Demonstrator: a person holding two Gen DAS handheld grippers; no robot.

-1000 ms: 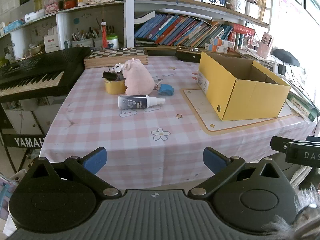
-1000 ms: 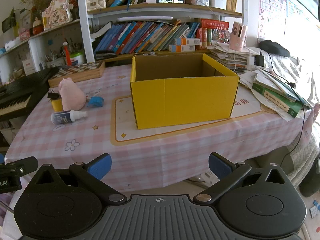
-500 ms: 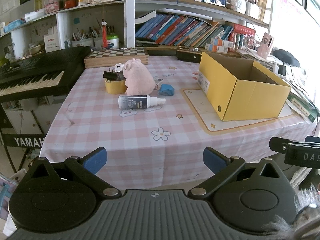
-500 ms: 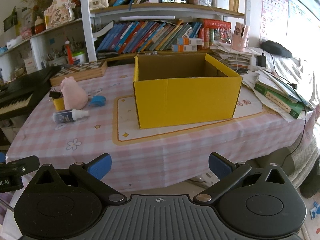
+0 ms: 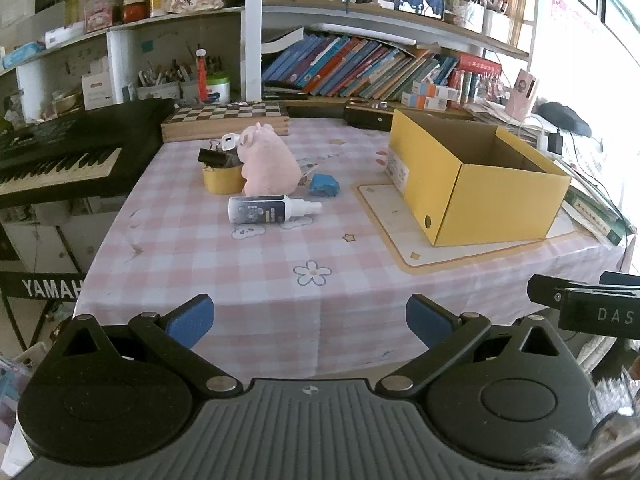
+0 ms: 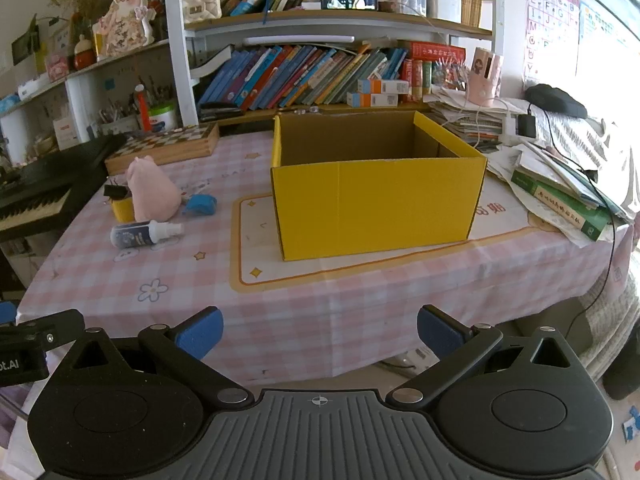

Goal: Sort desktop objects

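Hovering off the near edge of the worktop (image 5: 248,280), left tongs (image 5: 307,316) and right tongs (image 6: 319,326) both spread apart, empty. Nothing sorted yet, probably: bottle (image 5: 267,209), pink plush (image 5: 269,164), blue lump (image 5: 324,185) and yellow cup (image 5: 222,178) clustered left, well apart from the yellow box (image 6: 376,196). Best start: the bottle, nearest; grip across its body, lift clear of the plush.

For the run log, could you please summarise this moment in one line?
left hand-held gripper open | right hand-held gripper open | yellow box looks empty | nothing grasped
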